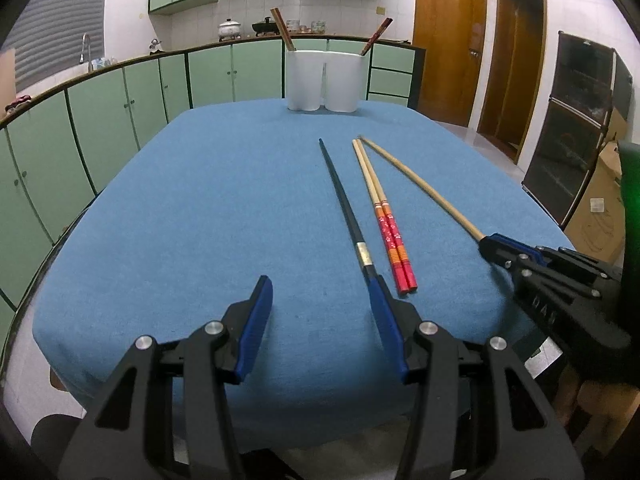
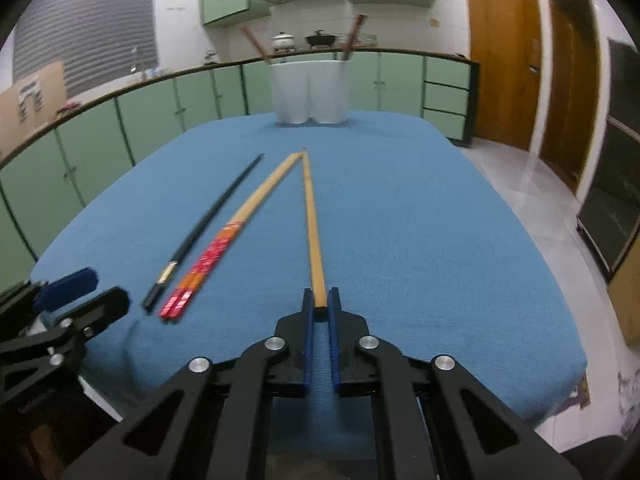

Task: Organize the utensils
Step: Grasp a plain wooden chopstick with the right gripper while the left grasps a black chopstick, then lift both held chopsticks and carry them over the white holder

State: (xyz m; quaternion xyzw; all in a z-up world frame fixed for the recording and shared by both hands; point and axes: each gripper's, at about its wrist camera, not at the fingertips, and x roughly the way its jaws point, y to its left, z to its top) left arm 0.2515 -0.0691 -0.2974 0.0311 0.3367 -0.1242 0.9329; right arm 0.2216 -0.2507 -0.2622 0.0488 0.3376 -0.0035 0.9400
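Now, left wrist view: my left gripper [image 1: 322, 322] stands half open over the blue tablecloth [image 1: 192, 208], nothing between its fingers; its right finger lies over the near end of the black chopstick [image 1: 344, 204].
Loose items, left wrist view: black chopstick, red-handled pair [image 1: 384, 216] and plain wooden chopstick [image 1: 420, 186] lie side by side, tips toward the white holder [image 1: 324, 82].
Right gripper [image 1: 490, 246], left wrist view: closed on the near end of the wooden chopstick, which rests on the cloth.
Right wrist view: my right gripper [image 2: 320, 302] pinches the wooden chopstick [image 2: 311, 216] at its butt; the far tip meets the tips of the red-handled pair [image 2: 224, 240].
Progress, my judgement: a few chopsticks already stand in the white holder [image 2: 310, 90]; three sets remain on the tablecloth [image 2: 420, 240], one just gripped.
Unclear: right wrist view is blurred; the holder's contents and how many black sticks [image 2: 208, 224] there are cannot be settled.
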